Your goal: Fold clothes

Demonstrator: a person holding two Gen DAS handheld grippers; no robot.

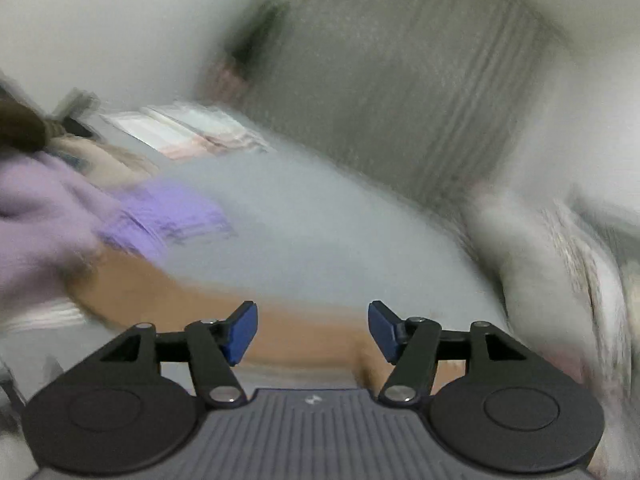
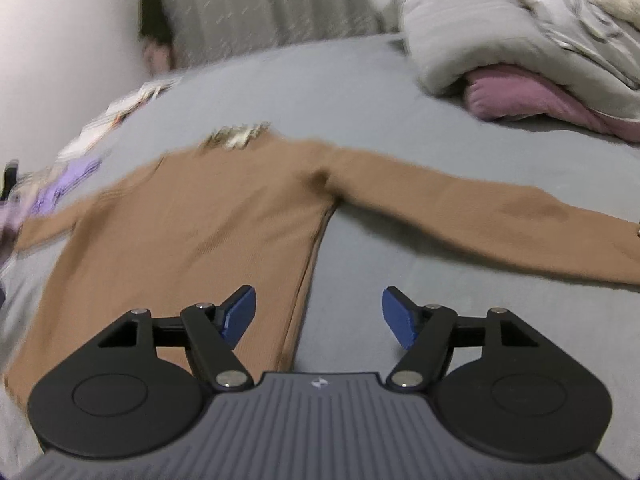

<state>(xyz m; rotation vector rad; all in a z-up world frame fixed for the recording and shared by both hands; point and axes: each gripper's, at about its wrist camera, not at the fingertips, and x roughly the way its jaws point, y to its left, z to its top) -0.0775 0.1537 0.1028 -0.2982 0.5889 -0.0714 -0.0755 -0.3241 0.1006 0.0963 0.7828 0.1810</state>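
In the blurred left wrist view, the left gripper [image 1: 312,332] is held released above grey bedsheet [image 1: 320,232]; purple folded clothes [image 1: 176,212] are seen far left. In the right wrist view, the right gripper [image 2: 318,318] is spread wide, empty, over the flat tan long-sleeved sweater [image 2: 192,224], whose side edge lies between the fingers; open sheet is left beside it, and a pale rumpled quilt [image 2: 480,28] is shown.
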